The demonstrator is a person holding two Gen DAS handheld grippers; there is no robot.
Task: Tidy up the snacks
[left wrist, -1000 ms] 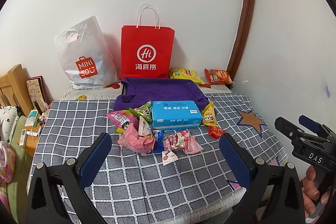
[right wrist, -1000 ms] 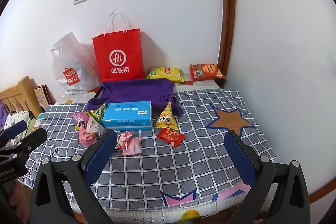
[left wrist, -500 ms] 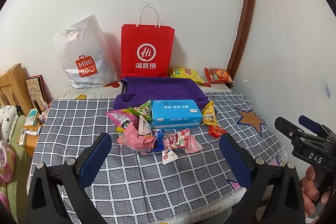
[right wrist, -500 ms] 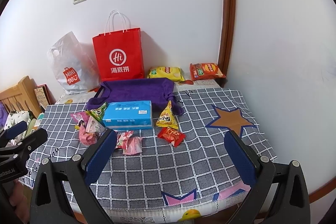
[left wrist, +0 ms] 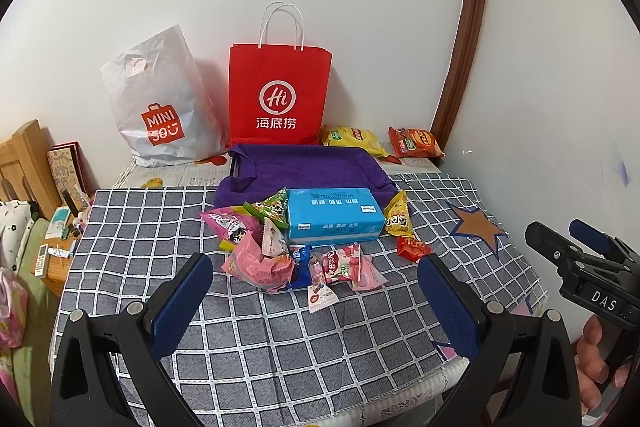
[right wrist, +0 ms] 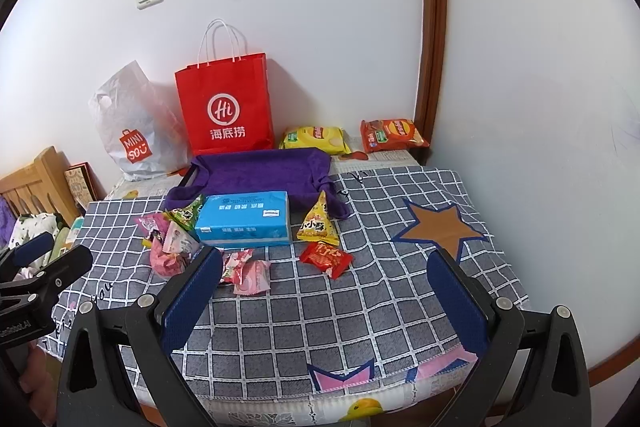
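- Left wrist view: the left gripper (left wrist: 316, 303) fills the bottom of the frame, its jaws spread wide with nothing between them, above the near edge of the worktop (left wrist: 280, 339) with its grey checked cloth.
- At centre frame a blue tissue box (left wrist: 334, 213) lies flat; a heap of pink and green snack packets (left wrist: 256, 247) sits just left of and below it, touching its left end.
- A yellow triangular snack packet (left wrist: 397, 217) leans at the box's right end, with a small red packet (left wrist: 413, 248) just below it.
- A purple cloth tray (left wrist: 304, 167) lies behind the box; a red paper bag (left wrist: 279, 95) and a white plastic bag (left wrist: 160, 103) stand against the wall in the upper middle.
- A yellow chip bag (left wrist: 354, 139) and a red chip bag (left wrist: 416, 142) lie right of the red paper bag.
- At the right edge, the right gripper (left wrist: 576, 251) shows from the side, held by a hand (left wrist: 600, 359).
- Right wrist view: the right gripper (right wrist: 326, 291) at the bottom has its jaws wide apart and holds nothing.
- The tissue box (right wrist: 244, 217) is left of centre, the yellow triangular snack packet (right wrist: 318, 223) beside it, the small red packet (right wrist: 326, 258) below, and pink packets (right wrist: 246, 271) by the left jaw.
- The left gripper (right wrist: 36, 267) shows at the left edge.
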